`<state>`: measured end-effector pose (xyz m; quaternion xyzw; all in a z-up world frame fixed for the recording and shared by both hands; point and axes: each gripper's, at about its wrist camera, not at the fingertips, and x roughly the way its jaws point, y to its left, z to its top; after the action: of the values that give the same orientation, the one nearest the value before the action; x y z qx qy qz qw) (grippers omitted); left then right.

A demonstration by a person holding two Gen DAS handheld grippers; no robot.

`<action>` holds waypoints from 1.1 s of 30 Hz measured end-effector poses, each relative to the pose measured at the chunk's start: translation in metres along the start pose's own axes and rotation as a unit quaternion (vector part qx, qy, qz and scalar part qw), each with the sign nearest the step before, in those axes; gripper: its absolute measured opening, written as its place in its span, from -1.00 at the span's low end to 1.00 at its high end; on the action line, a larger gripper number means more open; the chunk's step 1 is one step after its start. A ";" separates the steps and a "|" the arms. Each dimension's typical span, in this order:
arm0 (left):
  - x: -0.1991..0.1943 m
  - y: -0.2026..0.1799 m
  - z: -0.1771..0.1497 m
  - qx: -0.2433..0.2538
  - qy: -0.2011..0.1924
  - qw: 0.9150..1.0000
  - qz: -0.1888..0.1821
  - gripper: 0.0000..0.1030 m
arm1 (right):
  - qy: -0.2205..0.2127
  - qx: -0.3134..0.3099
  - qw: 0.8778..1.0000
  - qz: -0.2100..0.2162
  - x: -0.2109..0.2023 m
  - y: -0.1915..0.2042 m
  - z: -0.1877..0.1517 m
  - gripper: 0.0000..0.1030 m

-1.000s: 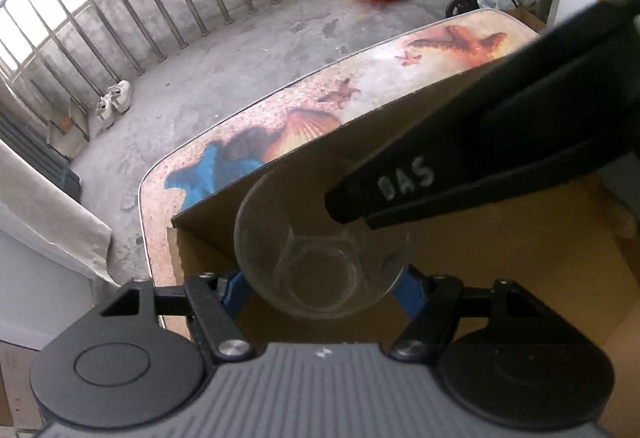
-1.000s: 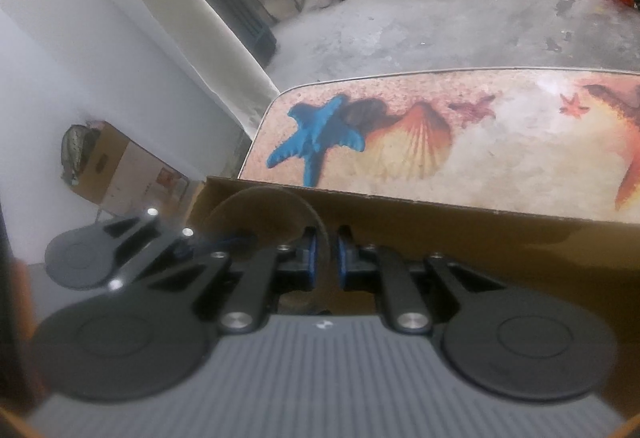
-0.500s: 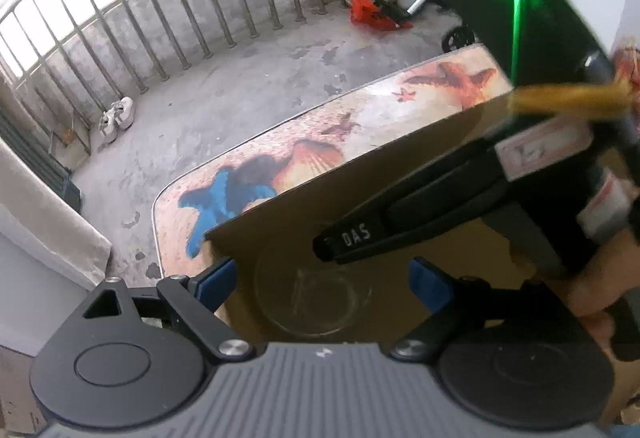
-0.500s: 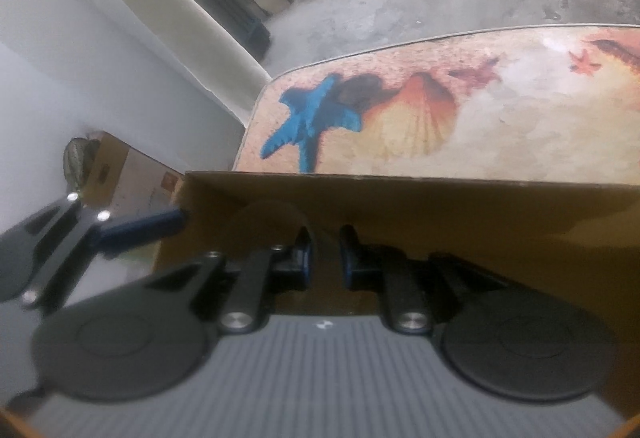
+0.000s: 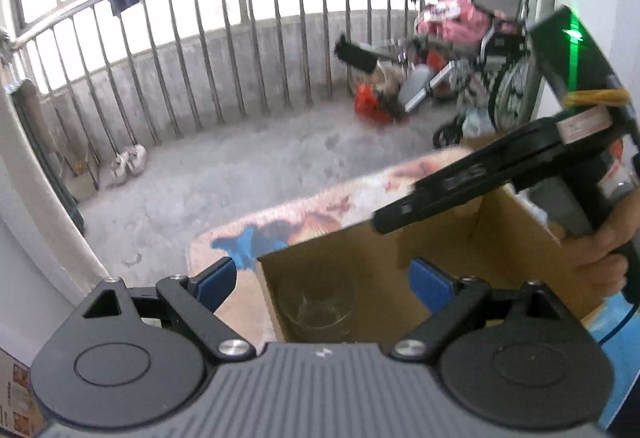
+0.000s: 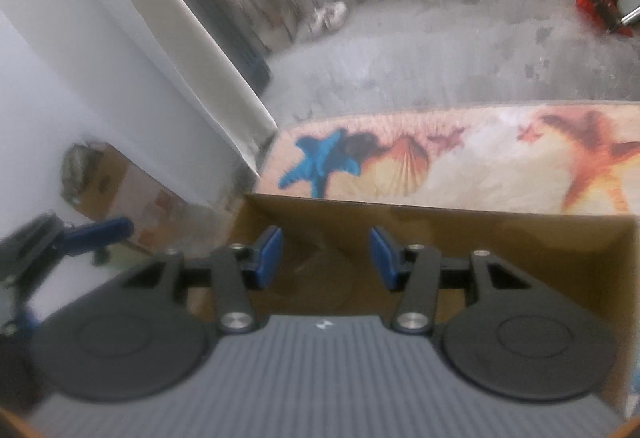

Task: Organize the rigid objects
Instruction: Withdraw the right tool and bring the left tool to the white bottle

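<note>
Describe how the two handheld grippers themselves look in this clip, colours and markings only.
Both are alike: a ribbed grey body with two round black discs, black linkage arms with silver pivot bolts, and blue pads on the fingertips, on the left gripper and the right gripper. Seen from the left wrist, the right one carries white lettering, a white label, a yellow band and a green light.
</note>
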<state>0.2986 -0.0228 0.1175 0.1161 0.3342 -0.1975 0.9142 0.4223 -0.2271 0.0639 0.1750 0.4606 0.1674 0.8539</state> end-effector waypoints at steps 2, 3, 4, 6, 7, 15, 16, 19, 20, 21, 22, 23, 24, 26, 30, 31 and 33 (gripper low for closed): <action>-0.025 -0.001 -0.002 -0.012 -0.015 1.000 0.014 0.91 | -0.016 -0.005 1.000 0.004 -0.031 0.006 -0.004 -0.03; -0.035 -0.001 -0.002 -0.019 -0.021 0.999 0.020 0.93 | -0.022 -0.009 1.000 0.003 -0.044 0.010 -0.008 -0.02; -0.047 -0.002 -0.004 -0.025 -0.027 0.999 0.029 0.94 | -0.028 -0.016 0.999 0.004 -0.060 0.016 -0.013 0.00; -0.070 -0.006 -0.008 -0.030 -0.040 0.998 0.041 1.00 | -0.039 -0.029 0.999 0.007 -0.087 0.026 -0.026 0.05; -0.079 -0.008 -0.011 -0.033 -0.042 0.998 0.045 1.00 | -0.043 -0.036 0.998 0.010 -0.098 0.032 -0.033 0.08; -0.136 -0.032 -0.042 -0.053 -0.054 0.994 0.076 1.00 | -0.079 -0.081 0.993 0.022 -0.181 0.072 -0.107 0.13; -0.141 -0.036 -0.046 -0.053 -0.054 0.994 0.084 1.00 | -0.084 -0.082 0.993 0.025 -0.190 0.076 -0.116 0.15; -0.155 -0.047 -0.061 -0.057 -0.056 0.992 0.094 1.00 | -0.099 -0.090 0.991 0.022 -0.214 0.085 -0.145 0.20; -0.159 -0.051 -0.065 -0.061 -0.058 0.992 0.096 1.00 | -0.105 -0.094 0.990 0.021 -0.222 0.087 -0.156 0.23; -0.161 -0.054 -0.071 -0.064 -0.059 0.991 0.097 1.00 | -0.110 -0.097 0.989 0.021 -0.228 0.089 -0.166 0.24; -0.163 -0.057 -0.076 -0.069 -0.059 0.991 0.098 1.00 | -0.115 -0.101 0.988 0.020 -0.234 0.090 -0.176 0.28; -0.164 -0.060 -0.082 -0.074 -0.062 0.991 0.098 1.00 | -0.122 -0.103 0.987 0.018 -0.239 0.091 -0.188 0.29; -0.165 -0.064 -0.090 -0.078 -0.066 0.990 0.097 1.00 | -0.128 -0.106 0.986 0.013 -0.244 0.092 -0.199 0.30; -0.166 -0.071 -0.105 -0.086 -0.069 0.990 0.089 1.00 | -0.140 -0.109 0.984 0.002 -0.250 0.091 -0.221 0.32; -0.164 -0.081 -0.150 -0.108 -0.091 0.989 0.048 1.00 | -0.164 -0.101 0.981 -0.020 -0.261 0.080 -0.272 0.36; -0.160 -0.084 -0.162 -0.116 -0.095 0.988 0.032 1.00 | -0.172 -0.101 0.980 -0.029 -0.262 0.076 -0.286 0.41; -0.150 -0.090 -0.189 -0.133 -0.100 0.986 -0.003 1.00 | -0.183 -0.099 0.977 -0.047 -0.261 0.066 -0.313 0.47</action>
<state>0.0472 0.0045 0.0673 -0.0281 0.2643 -0.1647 0.9499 0.0136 -0.2401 0.1225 0.0952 0.2858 0.1367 0.9437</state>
